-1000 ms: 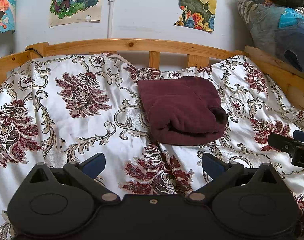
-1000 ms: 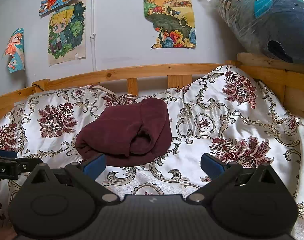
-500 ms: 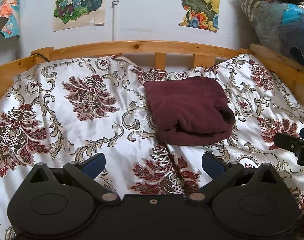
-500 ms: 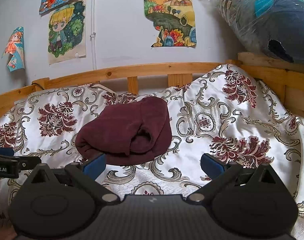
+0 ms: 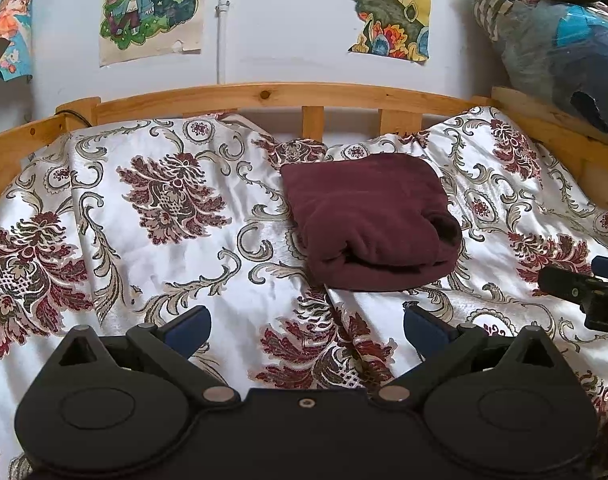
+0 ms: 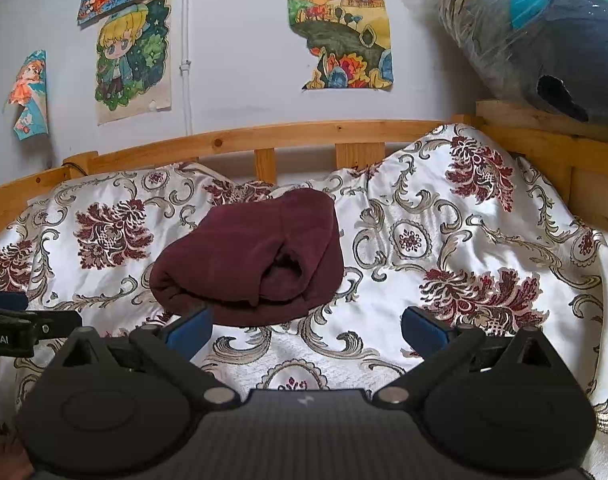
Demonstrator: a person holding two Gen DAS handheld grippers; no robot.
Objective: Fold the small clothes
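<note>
Across the lower two thirds of both views spreads a glossy white bedspread with dark red flowers and grey-gold scrolls [image 5: 152,248], rumpled and lit by sun on the right. Behind it, along the middle of each frame, runs a pale pine bed rail with short upright slats [image 5: 264,96], and above that a grey-white wall [image 5: 272,24] carrying torn paper drawings: a blond cartoon child on green [image 5: 152,8] at upper left, a landscape with yellow hills [image 5: 387,8] at upper centre. At the upper right corner a bulky clear plastic bag stuffed with dark and blue bedding [image 6: 543,36] rests on the rail.

Right of centre in the left wrist view, and left of centre in the right wrist view, lies a folded maroon fleece garment [image 5: 367,220], a thick rectangular bundle flat on the bedspread, its rolled edge facing the cameras and a dark opening at its right end.

At the bottom of the left wrist view the black left gripper [image 5: 307,330] has its blue-padded fingers spread wide with nothing between them, apart from the garment. Bottom of the right wrist view, the right gripper [image 6: 305,330] is likewise spread and empty, its left blue pad overlapping the garment's near edge in the picture; contact cannot be told.
</note>
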